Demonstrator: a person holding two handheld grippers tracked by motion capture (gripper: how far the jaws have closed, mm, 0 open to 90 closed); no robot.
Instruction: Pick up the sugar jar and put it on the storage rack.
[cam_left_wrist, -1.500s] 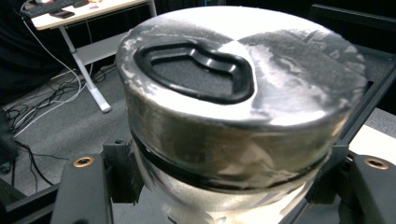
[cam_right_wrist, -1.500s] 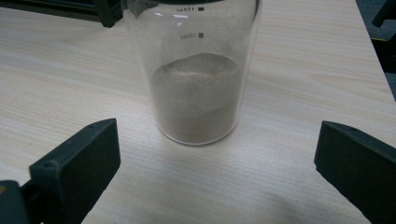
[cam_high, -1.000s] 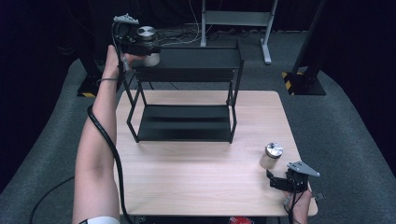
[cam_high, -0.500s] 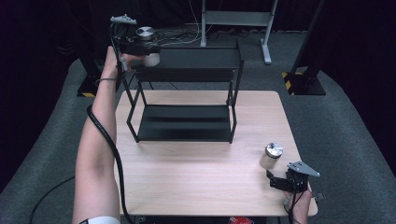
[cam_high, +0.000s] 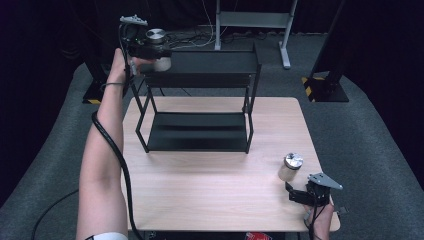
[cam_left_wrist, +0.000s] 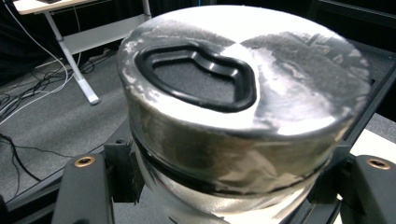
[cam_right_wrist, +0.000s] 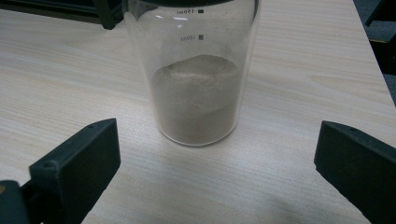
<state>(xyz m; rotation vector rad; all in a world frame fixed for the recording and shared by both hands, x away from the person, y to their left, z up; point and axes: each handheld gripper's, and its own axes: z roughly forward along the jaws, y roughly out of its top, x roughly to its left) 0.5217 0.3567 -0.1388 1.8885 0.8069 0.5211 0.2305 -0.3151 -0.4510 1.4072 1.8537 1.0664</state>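
The left gripper (cam_high: 150, 50) clamps a metal-lidded jar (cam_high: 157, 44) above the black rack's (cam_high: 200, 75) far-left top shelf, apparently to shelve it. The right gripper (cam_high: 300, 194) gapes just near of a second, powder-filled jar (cam_high: 290, 167).

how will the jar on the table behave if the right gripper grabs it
The jar has clear, smooth walls, probably glass, so it may slip and would likely break if dropped. It is taller than wide, so a push up high could tip it. Powder fills only its lower part, which keeps weight low. The right gripper is open around it, not touching.
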